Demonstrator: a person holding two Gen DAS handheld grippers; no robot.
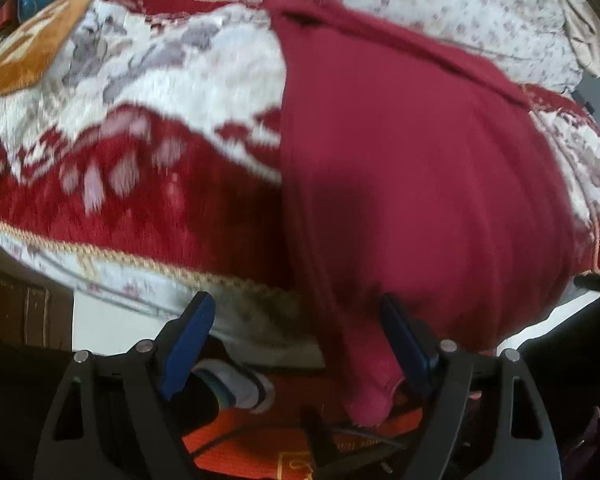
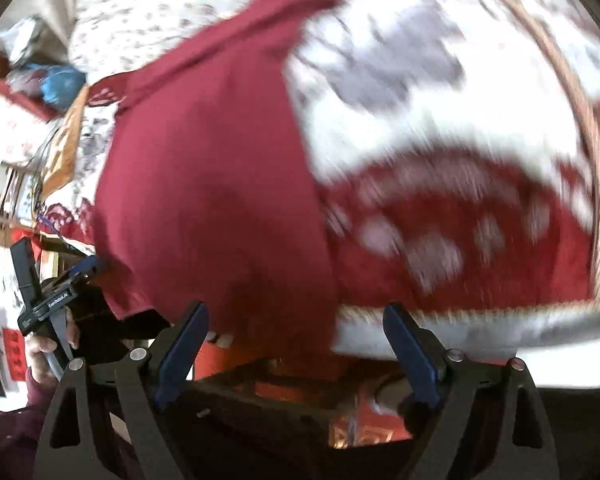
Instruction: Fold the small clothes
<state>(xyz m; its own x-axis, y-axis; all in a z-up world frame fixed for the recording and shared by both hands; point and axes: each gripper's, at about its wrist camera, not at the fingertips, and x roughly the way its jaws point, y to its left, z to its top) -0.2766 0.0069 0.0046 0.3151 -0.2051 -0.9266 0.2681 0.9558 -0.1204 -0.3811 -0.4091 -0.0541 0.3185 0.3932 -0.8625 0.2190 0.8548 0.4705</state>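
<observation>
At the bottom of the left wrist view the left tongs point(image 1: 300, 344) stand released, and the hanging near end of the dark red garment point(image 1: 400, 152) falls between the blue fingers point(image 1: 192, 340) without being pinched. In the right wrist view the right tongs point(image 2: 296, 344) are also released, with the garment's near edge just above them. The garment lies long across the red and white patterned bedcover point(image 1: 140, 128), in the centre of both frames. I judge the fold has not started. The next move calls for closing both tongs on the near corners. Behind lies a flowered sheet point(image 1: 440, 12).
</observation>
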